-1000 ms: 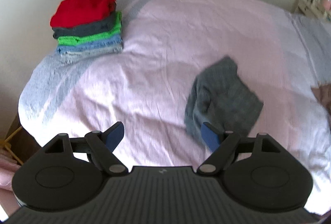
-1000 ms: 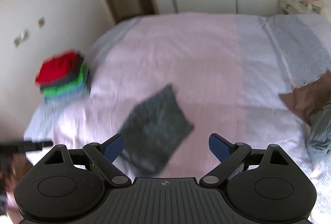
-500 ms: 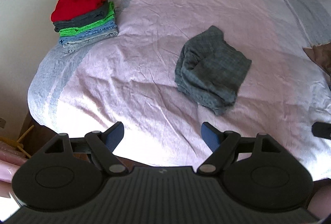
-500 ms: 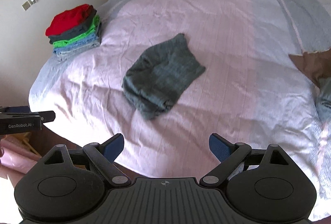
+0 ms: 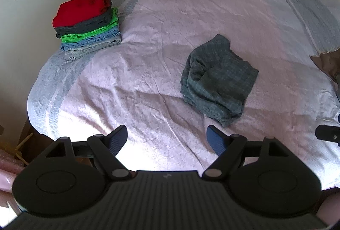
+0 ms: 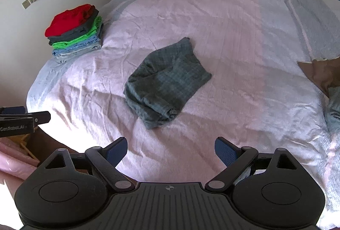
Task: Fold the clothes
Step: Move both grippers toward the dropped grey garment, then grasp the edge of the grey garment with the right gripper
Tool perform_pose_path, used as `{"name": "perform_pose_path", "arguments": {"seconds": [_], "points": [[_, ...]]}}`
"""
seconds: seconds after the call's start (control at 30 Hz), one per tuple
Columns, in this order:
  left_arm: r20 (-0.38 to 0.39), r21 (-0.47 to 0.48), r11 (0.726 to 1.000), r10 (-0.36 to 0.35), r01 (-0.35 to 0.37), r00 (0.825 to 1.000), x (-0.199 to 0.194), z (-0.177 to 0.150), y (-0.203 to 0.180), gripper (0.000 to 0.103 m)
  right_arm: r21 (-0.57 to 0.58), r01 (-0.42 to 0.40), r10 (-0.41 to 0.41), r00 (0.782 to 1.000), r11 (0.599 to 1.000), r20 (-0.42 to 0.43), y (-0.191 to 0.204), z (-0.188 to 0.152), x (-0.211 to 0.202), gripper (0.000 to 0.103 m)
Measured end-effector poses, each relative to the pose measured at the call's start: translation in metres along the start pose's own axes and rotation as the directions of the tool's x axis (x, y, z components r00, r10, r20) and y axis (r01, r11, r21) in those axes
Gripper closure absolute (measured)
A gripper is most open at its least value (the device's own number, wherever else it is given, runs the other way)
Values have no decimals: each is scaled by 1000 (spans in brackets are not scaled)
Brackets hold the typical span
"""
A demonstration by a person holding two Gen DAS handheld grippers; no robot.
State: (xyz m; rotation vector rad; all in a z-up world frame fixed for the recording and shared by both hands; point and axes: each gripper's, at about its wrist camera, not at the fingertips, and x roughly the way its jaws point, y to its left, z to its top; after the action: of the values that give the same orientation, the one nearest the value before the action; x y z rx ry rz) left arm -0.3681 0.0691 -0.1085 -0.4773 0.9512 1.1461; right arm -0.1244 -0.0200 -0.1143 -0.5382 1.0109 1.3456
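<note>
Both views have steadied and pulled back since a second ago, and the grey checked garment (image 5: 218,81) now lies sharp on the pink bed (image 5: 148,81) instead of smeared by motion. My left hand-held gripper (image 5: 166,138) hangs over the near edge, fingers apart and empty, the garment ahead and to its right. My right hand-held gripper (image 6: 171,149) is likewise spread wide, the crumpled garment ahead and slightly left. Far left of both sits the folded stack (image 6: 74,32), red on top.
</note>
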Motion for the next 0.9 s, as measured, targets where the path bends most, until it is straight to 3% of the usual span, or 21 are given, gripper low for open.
{"name": "perform_pose_path", "arguments": {"seconds": [0.23,0.63,0.77,0.9], "points": [[-20,5,1000,-20,20,1000,35,26,37,24,46,29,-27,999,999,-38,18,28,39,11],[-30,125,985,-115,118,993,106,102,96,24,187,103,-91,993,977,-69,61,73,98,11],[-59,148,978,-139,147,988,132,111,110,24,280,127,-103,990,952,-98,62,69,123,11],[-118,184,966,-163,183,980,167,108,120,24,448,122,-74,990,886,-124,46,48,147,11]]}}
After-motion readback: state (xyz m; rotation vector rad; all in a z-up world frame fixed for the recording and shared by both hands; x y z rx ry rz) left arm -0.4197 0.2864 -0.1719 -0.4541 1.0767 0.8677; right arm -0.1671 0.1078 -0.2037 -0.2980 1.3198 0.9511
